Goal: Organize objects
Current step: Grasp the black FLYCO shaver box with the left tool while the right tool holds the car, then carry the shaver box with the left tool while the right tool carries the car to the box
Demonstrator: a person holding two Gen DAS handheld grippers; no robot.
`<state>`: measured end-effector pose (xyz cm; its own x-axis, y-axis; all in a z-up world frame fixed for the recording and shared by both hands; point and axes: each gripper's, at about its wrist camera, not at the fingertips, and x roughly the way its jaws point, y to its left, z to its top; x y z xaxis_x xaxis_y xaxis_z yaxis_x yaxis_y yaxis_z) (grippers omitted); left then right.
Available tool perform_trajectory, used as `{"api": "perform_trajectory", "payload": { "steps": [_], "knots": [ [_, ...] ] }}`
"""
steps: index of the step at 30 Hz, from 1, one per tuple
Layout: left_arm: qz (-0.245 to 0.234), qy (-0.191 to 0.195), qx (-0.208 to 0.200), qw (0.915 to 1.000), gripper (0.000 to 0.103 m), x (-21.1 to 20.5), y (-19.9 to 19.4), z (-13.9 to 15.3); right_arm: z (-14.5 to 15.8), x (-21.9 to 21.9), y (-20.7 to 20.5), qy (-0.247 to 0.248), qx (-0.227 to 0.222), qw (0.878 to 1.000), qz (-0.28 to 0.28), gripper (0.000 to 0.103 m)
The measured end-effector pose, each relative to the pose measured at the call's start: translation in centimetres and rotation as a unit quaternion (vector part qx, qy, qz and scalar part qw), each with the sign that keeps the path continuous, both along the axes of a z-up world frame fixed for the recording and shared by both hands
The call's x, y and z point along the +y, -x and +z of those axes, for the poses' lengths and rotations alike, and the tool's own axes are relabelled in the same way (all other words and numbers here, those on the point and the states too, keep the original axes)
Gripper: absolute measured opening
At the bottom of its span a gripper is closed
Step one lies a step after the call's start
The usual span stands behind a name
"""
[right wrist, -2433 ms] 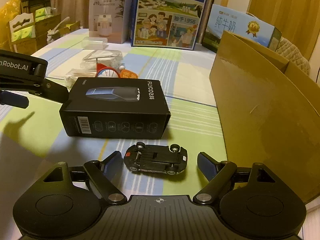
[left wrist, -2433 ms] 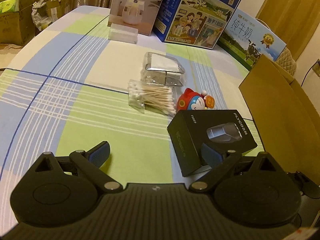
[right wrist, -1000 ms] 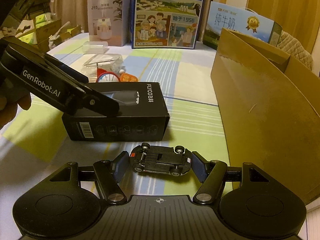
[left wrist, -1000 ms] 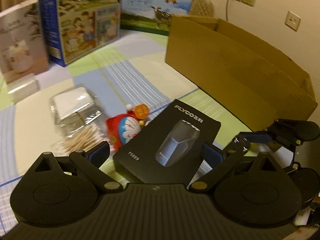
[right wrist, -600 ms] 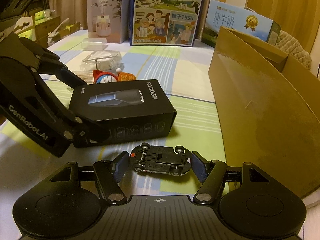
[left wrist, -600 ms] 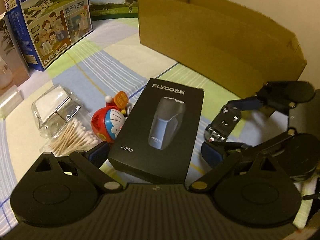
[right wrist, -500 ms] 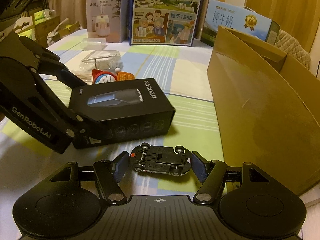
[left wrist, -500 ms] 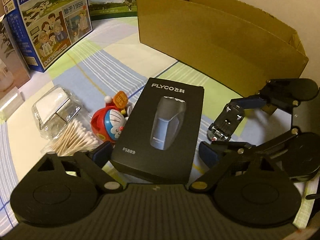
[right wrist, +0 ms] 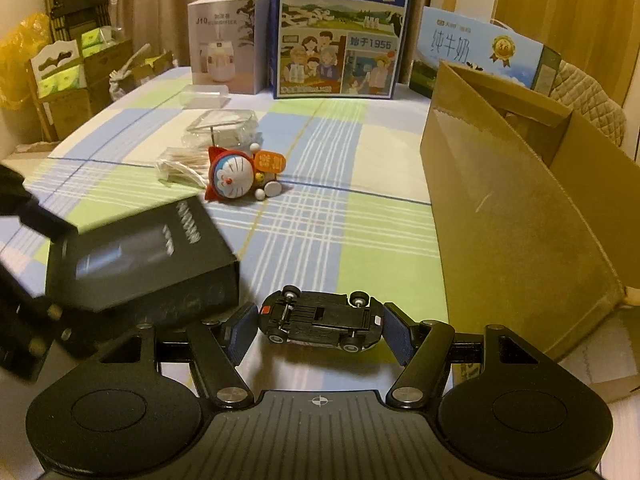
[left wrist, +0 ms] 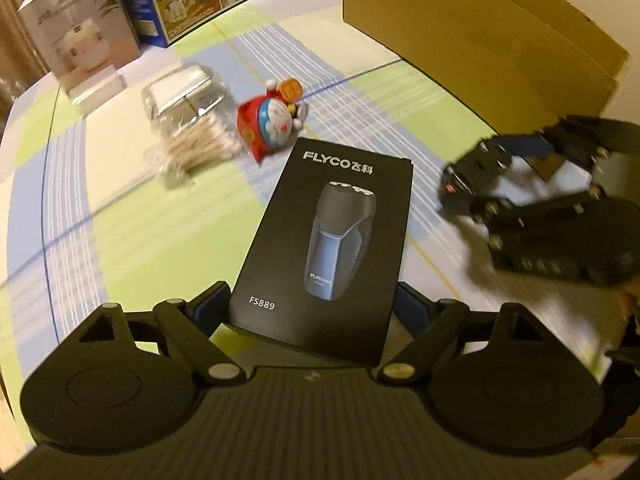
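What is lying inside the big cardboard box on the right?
The cardboard box is open on top, but only its bare inner walls show. Its near wall hides the bottom, so any contents cannot be seen.

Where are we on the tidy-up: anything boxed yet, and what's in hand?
Nothing visibly boxed; the cardboard box interior is mostly hidden. In hand: left hand-held gripper clamps the black shaver box, right hand-held gripper clamps the toy car. Left on the table: Doraemon toy, cotton swabs, clear container.

The left gripper (left wrist: pixel 310 306) has closed on the shaver box (left wrist: pixel 328 240) and lifted it; the right gripper (right wrist: pixel 320 330) clamped the toy car (right wrist: pixel 320 318)
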<state>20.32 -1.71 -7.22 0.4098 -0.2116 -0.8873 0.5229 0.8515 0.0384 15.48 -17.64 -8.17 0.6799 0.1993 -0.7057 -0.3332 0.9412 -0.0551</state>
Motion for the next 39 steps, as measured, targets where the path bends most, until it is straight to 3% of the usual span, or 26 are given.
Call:
{"api": "perform_trajectory", "payload": {
  "steps": [5, 10, 19, 27, 32, 39],
  "knots": [
    [-0.020, -0.010, -0.033, 0.9992, 0.090, -0.3, 1.1, 0.2, 0.5, -0.1, 0.2, -0.009, -0.002, 1.000, -0.005, 0.064],
    [-0.028, -0.014, -0.033, 0.9990, 0.090, -1.2, -0.1, -0.4, 0.1, -0.5, 0.0, -0.011, 0.005, 1.000, -0.008, 0.064],
    [-0.031, -0.012, -0.027, 0.9991, 0.080, -2.5, -1.2, -1.1, -0.3, -0.7, -0.5, -0.021, 0.016, 1.000, -0.012, 0.064],
    [0.004, 0.029, -0.016, 0.9995, 0.076, -1.7, -0.7, -0.5, 0.4, -0.8, 0.0, -0.026, 0.008, 1.000, -0.011, 0.064],
    [0.033, 0.034, -0.016, 0.9987, 0.075, -1.5, 0.6, -0.1, 1.1, -1.1, 1.4, -0.033, 0.005, 0.999, -0.010, 0.064],
    [0.108, 0.066, -0.033, 0.9914, 0.075, -0.9, 2.9, 2.1, 3.2, -2.6, 4.1, -0.043, -0.013, 0.999, -0.009, 0.064]
  ]
}}
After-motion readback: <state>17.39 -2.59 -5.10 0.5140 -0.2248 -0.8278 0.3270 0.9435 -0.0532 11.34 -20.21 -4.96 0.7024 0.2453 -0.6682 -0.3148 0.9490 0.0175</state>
